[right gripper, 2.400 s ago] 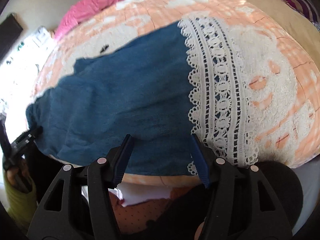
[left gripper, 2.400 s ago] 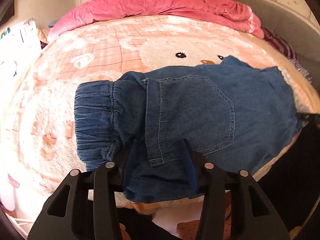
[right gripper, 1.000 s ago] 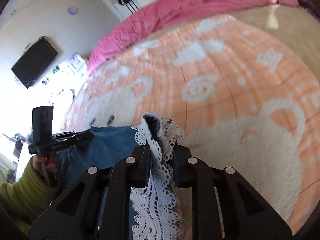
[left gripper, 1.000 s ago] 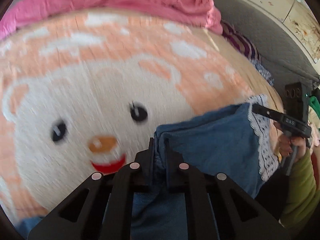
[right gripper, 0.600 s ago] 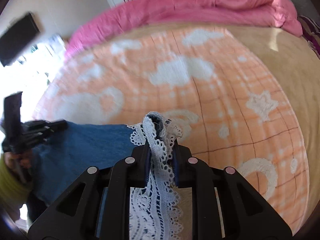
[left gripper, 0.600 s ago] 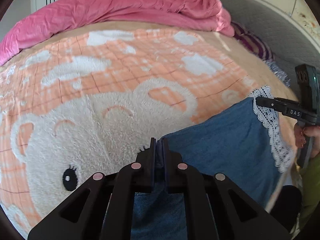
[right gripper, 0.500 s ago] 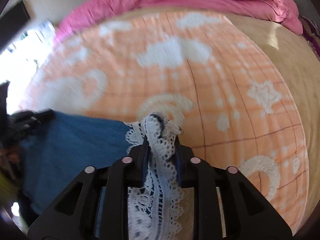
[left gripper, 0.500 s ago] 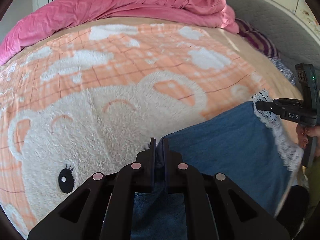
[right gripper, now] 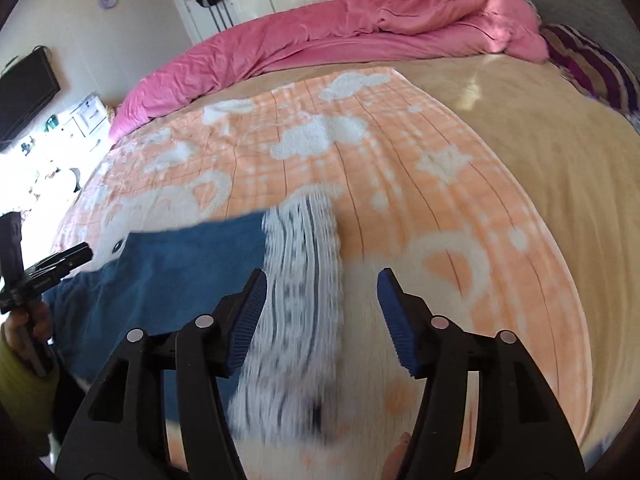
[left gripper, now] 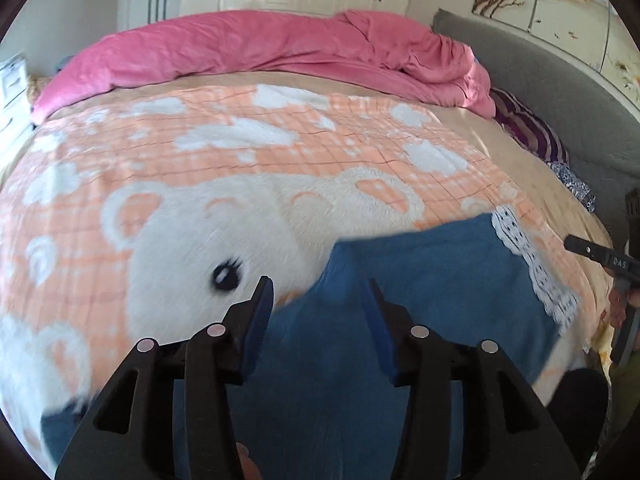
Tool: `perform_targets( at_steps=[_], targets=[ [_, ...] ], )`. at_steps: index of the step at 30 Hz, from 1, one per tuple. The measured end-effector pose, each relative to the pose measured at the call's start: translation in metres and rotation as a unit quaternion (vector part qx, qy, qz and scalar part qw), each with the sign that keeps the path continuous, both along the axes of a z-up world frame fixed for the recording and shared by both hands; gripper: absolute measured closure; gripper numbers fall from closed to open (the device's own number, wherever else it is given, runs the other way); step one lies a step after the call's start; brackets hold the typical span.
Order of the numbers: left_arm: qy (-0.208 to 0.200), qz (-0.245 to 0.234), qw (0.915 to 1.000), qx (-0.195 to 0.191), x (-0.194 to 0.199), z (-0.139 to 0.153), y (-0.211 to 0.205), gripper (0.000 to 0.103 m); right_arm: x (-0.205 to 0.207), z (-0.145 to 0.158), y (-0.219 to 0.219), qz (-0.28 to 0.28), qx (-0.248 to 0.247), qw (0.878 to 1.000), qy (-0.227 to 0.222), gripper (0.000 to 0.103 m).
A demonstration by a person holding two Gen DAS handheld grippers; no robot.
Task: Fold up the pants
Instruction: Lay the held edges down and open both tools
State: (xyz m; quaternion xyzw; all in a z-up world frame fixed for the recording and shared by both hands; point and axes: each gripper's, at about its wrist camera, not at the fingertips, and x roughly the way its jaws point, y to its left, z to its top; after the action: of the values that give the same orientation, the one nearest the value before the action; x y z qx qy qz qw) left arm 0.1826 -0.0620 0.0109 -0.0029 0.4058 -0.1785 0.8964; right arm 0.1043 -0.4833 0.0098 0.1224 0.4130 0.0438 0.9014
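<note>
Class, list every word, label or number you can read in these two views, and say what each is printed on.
"DAS": white letters on the black finger of the right gripper, seen from the left wrist view.
No other text can be read; the left gripper in the right wrist view shows no legible marking.

My right claw (right gripper: 320, 312) is opening above the bed (right gripper: 520, 168), its blue pads clear of the cloth. The pants (right gripper: 172, 276) lie blurred on the peach bear blanket (right gripper: 360, 152), their white lace hem (right gripper: 300, 288) running down between the jaws. At the far left my left claw (right gripper: 60, 262) shows, and a pink duvet (right gripper: 320, 36) is heaped behind.
</note>
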Motion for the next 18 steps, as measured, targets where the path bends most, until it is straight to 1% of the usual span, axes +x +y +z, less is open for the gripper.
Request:
perform_targets(
  at_steps=[2, 4, 6, 9, 11, 13, 14, 15, 18],
  targets=[
    [0.000, 0.011, 0.9999, 0.000, -0.021, 0.003, 0.013, 0.058, -0.022, 0.001, 0.000, -0.001, 0.013, 1.000, 0.003, 0.052],
    [0.003, 0.019, 0.9998, -0.008, -0.038, 0.005, 0.026, 0.057, -0.040, -0.001, 0.000, -0.001, 0.038, 0.999, 0.010, 0.052],
    [0.002, 0.031, 0.9994, -0.013, -0.059, 0.007, 0.046, 0.056, -0.053, -0.005, -0.001, 0.001, 0.064, 0.998, 0.026, 0.052],
    [0.008, 0.057, 0.9983, -0.013, -0.080, 0.009, 0.074, 0.056, -0.064, -0.009, 0.003, 0.005, 0.076, 0.996, 0.040, 0.052],
    [0.005, 0.071, 0.9974, -0.009, -0.092, 0.012, 0.090, 0.056, -0.069, -0.010, 0.005, 0.007, 0.078, 0.996, 0.044, 0.052],
    [-0.002, 0.092, 0.9958, 0.007, -0.104, 0.015, 0.107, 0.055, -0.069, -0.012, 0.006, 0.007, 0.086, 0.995, 0.049, 0.052],
    [-0.002, 0.099, 0.9950, 0.012, -0.107, 0.014, 0.113, 0.050, -0.069, -0.013, 0.007, 0.008, 0.088, 0.995, 0.053, 0.052],
    [0.002, 0.111, 0.9937, 0.016, -0.110, 0.013, 0.121, 0.047, -0.068, -0.014, 0.008, 0.010, 0.089, 0.994, 0.054, 0.052],
    [0.016, 0.137, 0.9902, 0.017, -0.113, 0.008, 0.140, 0.046, -0.063, -0.017, 0.010, 0.007, 0.091, 0.994, 0.060, 0.052]
  ],
)
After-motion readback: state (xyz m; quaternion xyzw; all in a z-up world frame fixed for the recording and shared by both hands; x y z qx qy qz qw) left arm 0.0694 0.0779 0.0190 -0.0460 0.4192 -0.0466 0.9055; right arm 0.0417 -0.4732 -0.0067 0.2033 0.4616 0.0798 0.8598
